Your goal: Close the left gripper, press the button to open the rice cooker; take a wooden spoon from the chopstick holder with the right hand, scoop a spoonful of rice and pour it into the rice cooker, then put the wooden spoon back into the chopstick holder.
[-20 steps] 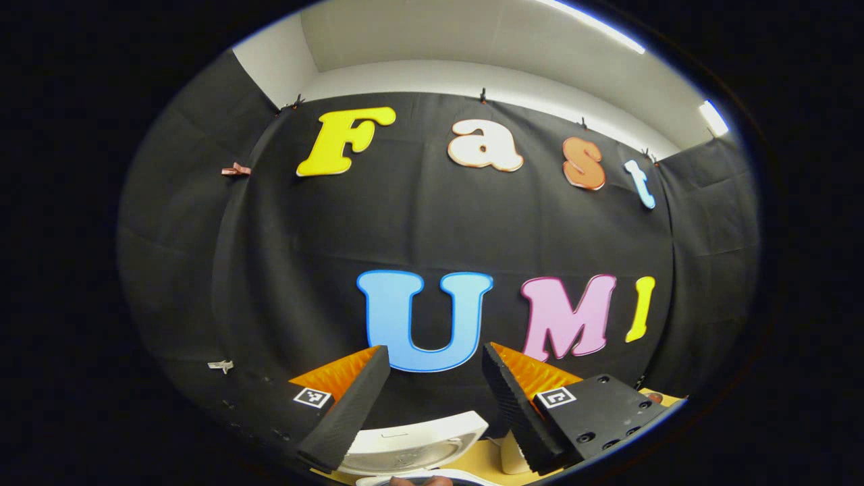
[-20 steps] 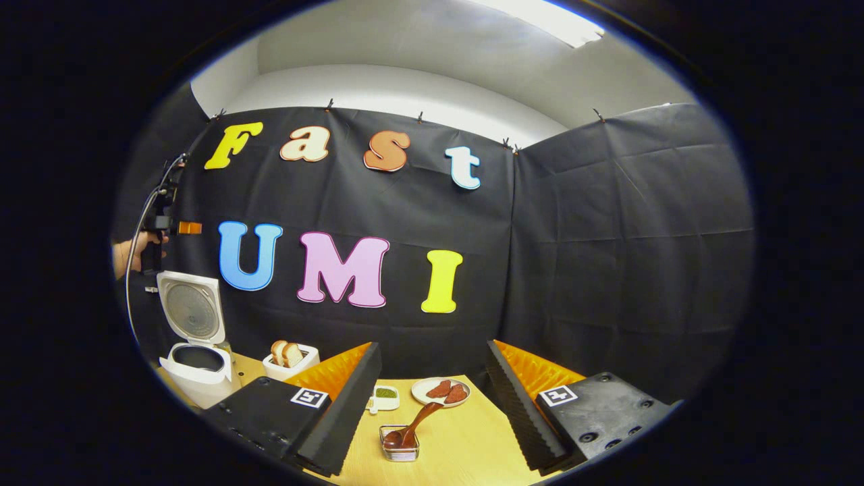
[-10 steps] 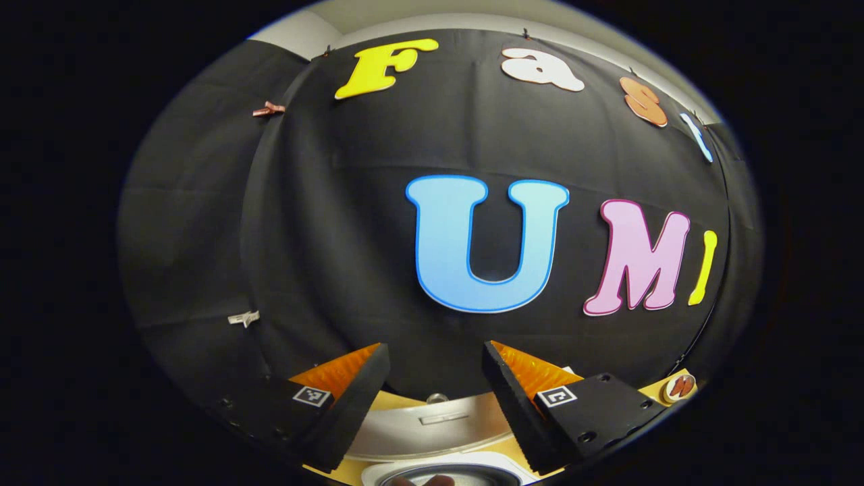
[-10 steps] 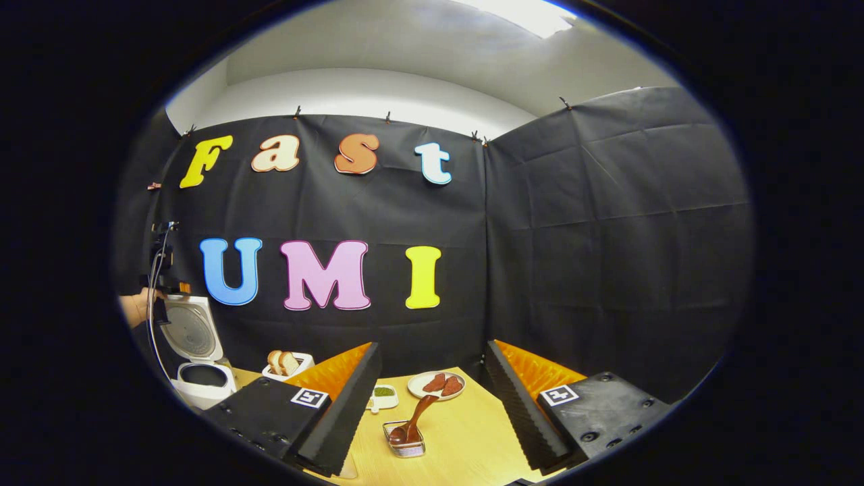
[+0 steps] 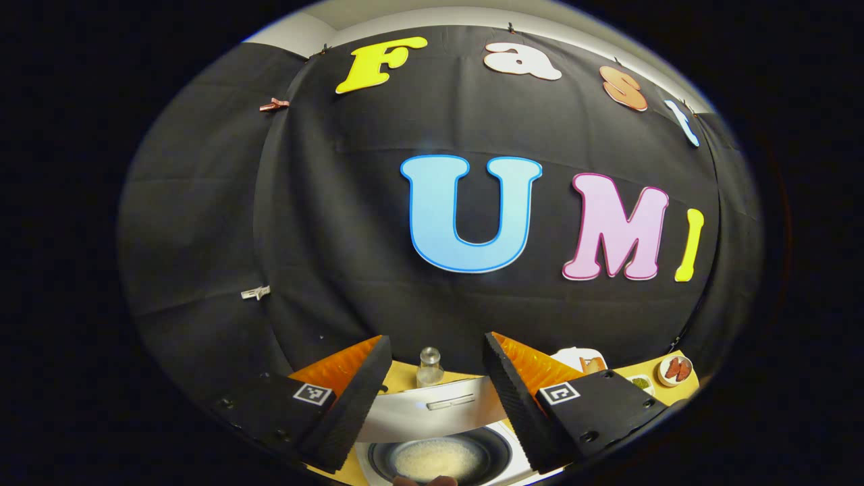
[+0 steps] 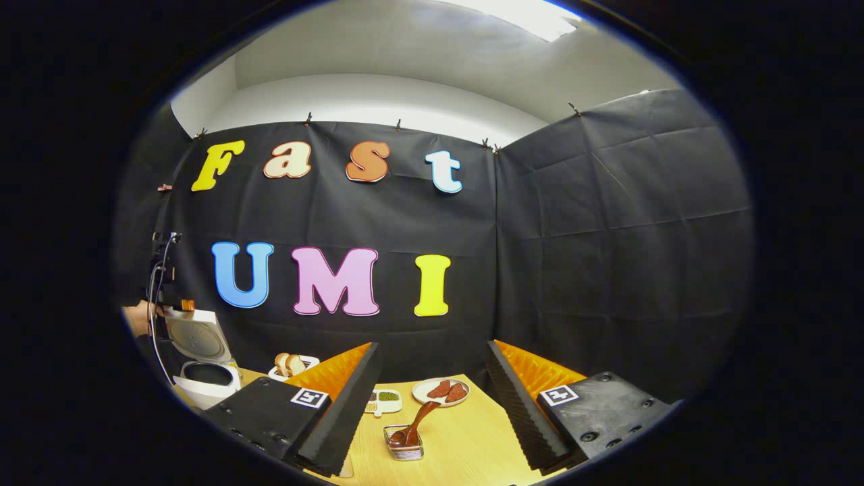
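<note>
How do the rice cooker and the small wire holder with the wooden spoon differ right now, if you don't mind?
The rice cooker is white and solid, lid raised; the wire holder is a low see-through basket. The cooker sits at the table's far left; the holder lies ahead of the right gripper, spoon leaning out. Both rest on the wooden table.

Open hand-held gripper (image 5: pixel 432 398) above rice cooker (image 5: pixel 439 432) — lid up, rice (image 5: pixel 428 460) inside

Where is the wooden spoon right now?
In the right gripper view, the brown wooden spoon stands tilted in the small clear holder on the light wooden table, between the right claw fingers, in front of the white plate of reddish food.
</note>
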Demonstrator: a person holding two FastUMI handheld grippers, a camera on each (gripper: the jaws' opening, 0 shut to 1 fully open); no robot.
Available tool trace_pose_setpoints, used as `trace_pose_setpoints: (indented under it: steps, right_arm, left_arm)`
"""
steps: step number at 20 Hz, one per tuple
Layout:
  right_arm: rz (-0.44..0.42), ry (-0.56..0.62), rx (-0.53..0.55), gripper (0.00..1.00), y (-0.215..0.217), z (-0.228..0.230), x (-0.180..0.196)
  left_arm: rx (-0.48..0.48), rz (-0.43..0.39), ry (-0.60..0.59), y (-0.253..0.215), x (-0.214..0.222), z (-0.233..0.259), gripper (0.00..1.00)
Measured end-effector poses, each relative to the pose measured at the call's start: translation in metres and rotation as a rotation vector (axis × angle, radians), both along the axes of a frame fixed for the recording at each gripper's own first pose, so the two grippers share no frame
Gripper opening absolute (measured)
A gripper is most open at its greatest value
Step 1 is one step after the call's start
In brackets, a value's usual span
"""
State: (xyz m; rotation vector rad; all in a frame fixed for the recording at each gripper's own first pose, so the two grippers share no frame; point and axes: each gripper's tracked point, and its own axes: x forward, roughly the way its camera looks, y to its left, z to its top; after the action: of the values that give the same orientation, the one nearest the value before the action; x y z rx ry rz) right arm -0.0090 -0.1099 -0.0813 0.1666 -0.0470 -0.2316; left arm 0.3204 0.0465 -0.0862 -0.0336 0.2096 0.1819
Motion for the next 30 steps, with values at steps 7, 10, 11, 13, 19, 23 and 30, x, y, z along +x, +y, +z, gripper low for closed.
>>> trace_pose_setpoints:
  steps: [7,10,11,13,19,23,30]
  right_arm:
    - [0.036,0.014,-0.045,0.98,-0.015,0.004,-0.014]
    - [0.054,0.013,-0.031,0.97,-0.013,0.004,-0.019]
    - [0.059,0.013,-0.029,0.98,-0.013,0.004,-0.020]
    - [0.065,0.012,-0.032,0.98,-0.013,0.003,-0.023]
    - [0.087,0.012,-0.034,0.97,-0.012,0.001,-0.030]
    - [0.092,0.015,-0.012,0.98,-0.011,-0.003,-0.034]
    - [0.138,-0.011,0.006,0.98,0.002,0.001,-0.033]
  left_arm:
    - [-0.085,0.017,0.136,-0.044,-0.072,-0.096,0.95]
    - [-0.056,0.012,0.170,-0.049,-0.084,-0.122,0.98]
    - [-0.051,0.014,0.186,-0.050,-0.086,-0.128,0.98]
    - [-0.046,0.020,0.203,-0.051,-0.089,-0.139,0.98]
    - [-0.057,0.048,0.271,-0.050,-0.103,-0.176,0.97]
    - [0.001,0.017,0.270,-0.057,-0.112,-0.185,0.97]
    - [0.005,-0.011,0.270,-0.059,-0.115,-0.184,0.98]
